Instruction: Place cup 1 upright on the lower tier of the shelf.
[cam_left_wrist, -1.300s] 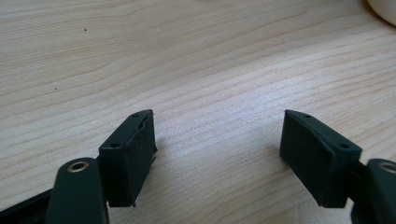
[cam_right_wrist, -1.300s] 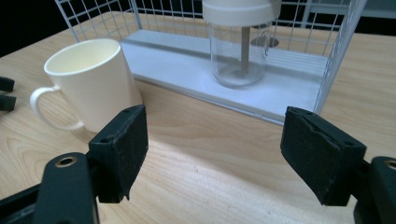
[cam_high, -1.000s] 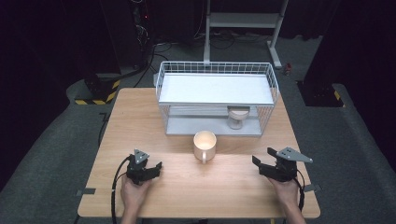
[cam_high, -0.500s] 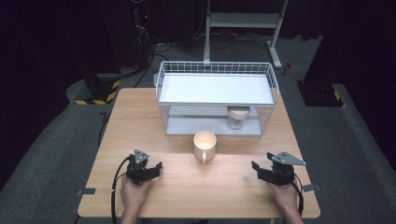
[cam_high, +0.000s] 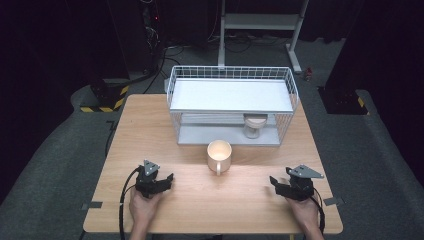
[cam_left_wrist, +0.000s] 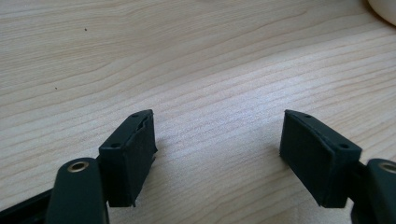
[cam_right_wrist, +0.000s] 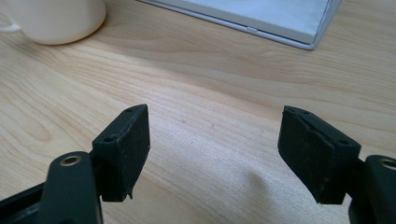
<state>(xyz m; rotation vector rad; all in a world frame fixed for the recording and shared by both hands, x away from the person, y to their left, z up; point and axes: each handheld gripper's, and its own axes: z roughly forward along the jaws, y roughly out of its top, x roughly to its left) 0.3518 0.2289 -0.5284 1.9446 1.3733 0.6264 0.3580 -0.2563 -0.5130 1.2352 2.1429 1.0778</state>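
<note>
Near the table's front edge, the left gripper (cam_high: 155, 182) rests low over bare wood, its jaws spread apart with nothing between them. Well to its right, the right gripper (cam_high: 292, 186) sits the same way, jaws parted and empty. Between and just beyond both stands the cream mug (cam_high: 219, 155), upright before the white wire rack (cam_high: 232, 95), where a small cup (cam_high: 255, 125) sits on the lower shelf.

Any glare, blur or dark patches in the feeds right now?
High view: table evenly lit, surroundings dark, mug interior glares white. Left gripper view: wood grain sharp, soft shadows beside left tongs. Right gripper view: near grain sharp, rack base slightly soft.
</note>
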